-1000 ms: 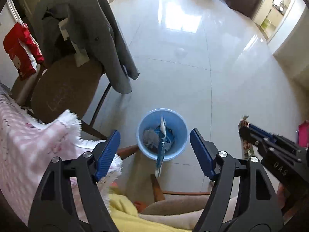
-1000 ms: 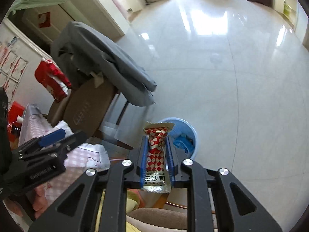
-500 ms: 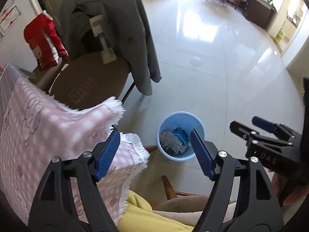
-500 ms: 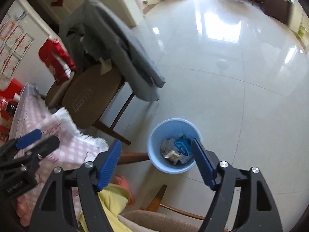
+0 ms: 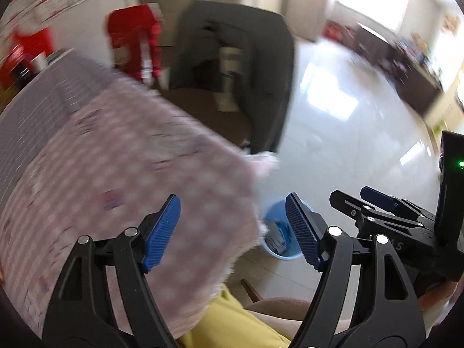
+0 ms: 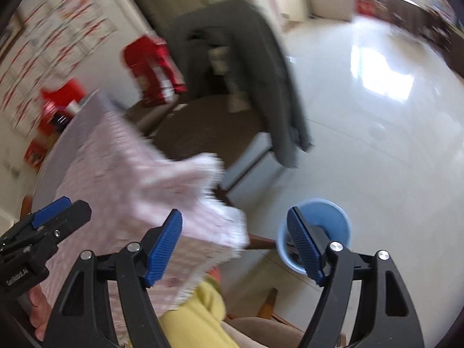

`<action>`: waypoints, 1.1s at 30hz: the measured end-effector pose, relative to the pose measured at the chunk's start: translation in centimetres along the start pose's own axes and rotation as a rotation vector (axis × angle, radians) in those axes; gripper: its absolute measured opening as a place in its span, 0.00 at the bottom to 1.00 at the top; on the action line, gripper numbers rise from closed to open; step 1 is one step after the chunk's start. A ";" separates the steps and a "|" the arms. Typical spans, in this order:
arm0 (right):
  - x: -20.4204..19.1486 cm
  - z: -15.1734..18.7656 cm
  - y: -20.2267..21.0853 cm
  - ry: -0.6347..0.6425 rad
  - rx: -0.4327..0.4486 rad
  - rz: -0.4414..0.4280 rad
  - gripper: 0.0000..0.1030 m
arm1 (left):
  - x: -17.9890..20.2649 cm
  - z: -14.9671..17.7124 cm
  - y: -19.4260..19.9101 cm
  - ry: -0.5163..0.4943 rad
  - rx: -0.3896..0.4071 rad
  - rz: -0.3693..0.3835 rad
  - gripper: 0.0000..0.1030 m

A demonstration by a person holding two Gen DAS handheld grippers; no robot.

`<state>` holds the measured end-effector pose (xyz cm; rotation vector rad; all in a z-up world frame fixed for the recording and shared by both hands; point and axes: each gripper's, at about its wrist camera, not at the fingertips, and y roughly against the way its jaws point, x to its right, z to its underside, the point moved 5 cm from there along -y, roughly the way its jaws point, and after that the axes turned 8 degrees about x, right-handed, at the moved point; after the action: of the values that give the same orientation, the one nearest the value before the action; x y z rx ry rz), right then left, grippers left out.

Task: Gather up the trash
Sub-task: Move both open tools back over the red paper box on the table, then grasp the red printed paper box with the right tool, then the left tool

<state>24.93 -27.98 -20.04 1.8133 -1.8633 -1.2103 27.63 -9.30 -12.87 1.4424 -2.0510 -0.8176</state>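
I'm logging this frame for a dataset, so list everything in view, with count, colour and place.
bin: one, light blue, on the floor, with trash inside
tablecloth: one, pink checked with a white fringe, draped over the table
jacket: one, grey, hung over a chair back
chair seat: one, brown, beside the table
red garment: one, hanging by the wall, blurred
floor: pale glossy tiles
yellow clothing: on the person, bottom of view
left gripper: black with blue pads, open, empty
right gripper: the same, open, empty

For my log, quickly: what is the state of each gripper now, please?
Left gripper: jaws open, holding nothing.
Right gripper: jaws open, holding nothing.
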 end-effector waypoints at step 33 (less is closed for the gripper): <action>-57.8 13.6 -8.1 0.823 -0.343 -0.704 0.72 | -43.4 18.4 20.5 0.825 0.150 -0.568 0.74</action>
<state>31.28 31.33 -14.00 2.3121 -0.5570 -0.6765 15.26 40.56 -13.46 2.0387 -1.1089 -0.1702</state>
